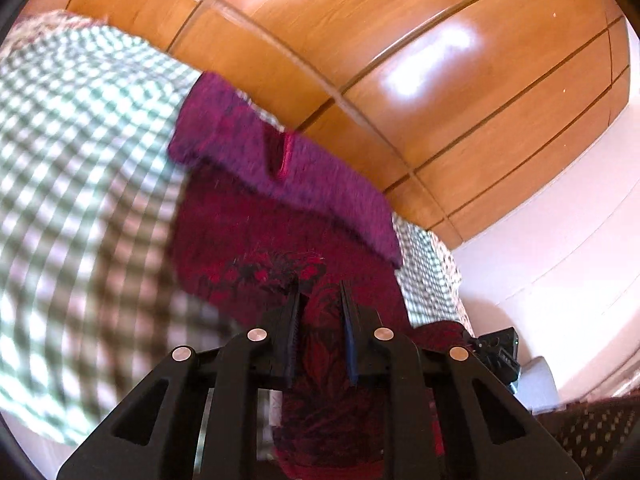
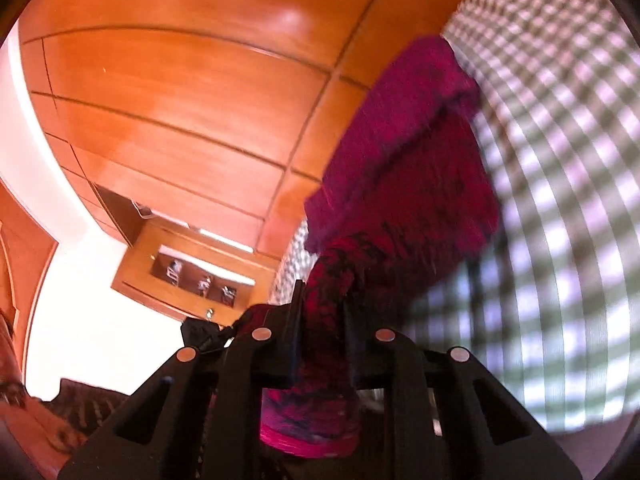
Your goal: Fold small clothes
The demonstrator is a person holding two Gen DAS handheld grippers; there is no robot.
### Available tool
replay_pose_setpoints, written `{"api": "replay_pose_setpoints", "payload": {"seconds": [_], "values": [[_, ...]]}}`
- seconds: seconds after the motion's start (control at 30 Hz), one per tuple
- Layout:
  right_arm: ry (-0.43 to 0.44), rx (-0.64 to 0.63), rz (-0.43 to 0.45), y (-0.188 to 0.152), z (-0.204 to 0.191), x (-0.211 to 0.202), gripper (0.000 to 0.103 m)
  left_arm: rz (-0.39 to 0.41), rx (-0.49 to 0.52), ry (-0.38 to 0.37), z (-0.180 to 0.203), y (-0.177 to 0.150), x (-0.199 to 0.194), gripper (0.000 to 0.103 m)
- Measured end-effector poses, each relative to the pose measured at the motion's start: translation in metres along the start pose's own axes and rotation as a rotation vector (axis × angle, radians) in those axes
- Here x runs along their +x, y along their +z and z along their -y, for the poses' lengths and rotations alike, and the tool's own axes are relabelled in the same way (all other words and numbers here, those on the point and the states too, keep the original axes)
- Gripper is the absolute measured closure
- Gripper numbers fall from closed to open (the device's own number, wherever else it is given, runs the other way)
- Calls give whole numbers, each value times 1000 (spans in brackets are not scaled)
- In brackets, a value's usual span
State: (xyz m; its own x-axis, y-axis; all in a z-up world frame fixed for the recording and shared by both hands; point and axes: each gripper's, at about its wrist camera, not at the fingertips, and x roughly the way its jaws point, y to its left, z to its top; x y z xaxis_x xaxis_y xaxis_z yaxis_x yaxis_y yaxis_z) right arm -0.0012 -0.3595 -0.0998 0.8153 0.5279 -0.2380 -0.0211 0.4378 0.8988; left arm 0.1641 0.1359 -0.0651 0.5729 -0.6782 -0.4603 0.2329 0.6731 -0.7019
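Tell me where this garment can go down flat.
Bare green-and-white checked bedcover lies left of the magenta knitted garment in the left view, right of it in the right view. The far edge is crowded by the glossy wooden wardrobe. Both tools, left tool and right tool, grip the cloth.

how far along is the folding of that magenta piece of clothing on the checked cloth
Midway, it seems. Already done: the far part of the magenta garment lies doubled over on the checked cloth. In hand: the left gripper and right gripper each pinch its near edge. Left: carrying that edge over and letting go.
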Motion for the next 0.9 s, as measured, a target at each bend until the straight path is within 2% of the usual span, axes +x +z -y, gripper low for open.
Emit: {"api": "replay_pose_setpoints", "payload": {"seconds": [0.13, 0.3, 0.53, 0.6, 0.63, 0.7, 0.8, 0.83, 0.9], "values": [[7, 5, 24, 26, 5, 19, 87, 22, 15, 3, 2, 16, 19, 85], [24, 63, 44, 50, 19, 45, 87, 21, -19, 24, -6, 34, 47, 85], [-35, 179, 85, 80, 57, 69, 87, 4, -77, 97, -24, 56, 88, 84], [-77, 209, 87, 84, 67, 77, 86, -6, -109, 117, -30, 60, 98, 76], [-94, 228, 88, 84, 70, 79, 85, -7, -120, 120, -32, 61, 102, 67], [-97, 273, 104, 90, 82, 82, 82, 10, -131, 129, -33, 60, 101, 55], [-51, 296, 149, 88, 84, 74, 72, 75, -175, 91, -37, 58, 89, 33], [-51, 288, 158, 88, 83, 71, 65, 106, -201, 78, -40, 57, 83, 25], [-83, 257, 182, 89, 75, 67, 50, 157, -226, 110, -44, 57, 75, 18]]}}
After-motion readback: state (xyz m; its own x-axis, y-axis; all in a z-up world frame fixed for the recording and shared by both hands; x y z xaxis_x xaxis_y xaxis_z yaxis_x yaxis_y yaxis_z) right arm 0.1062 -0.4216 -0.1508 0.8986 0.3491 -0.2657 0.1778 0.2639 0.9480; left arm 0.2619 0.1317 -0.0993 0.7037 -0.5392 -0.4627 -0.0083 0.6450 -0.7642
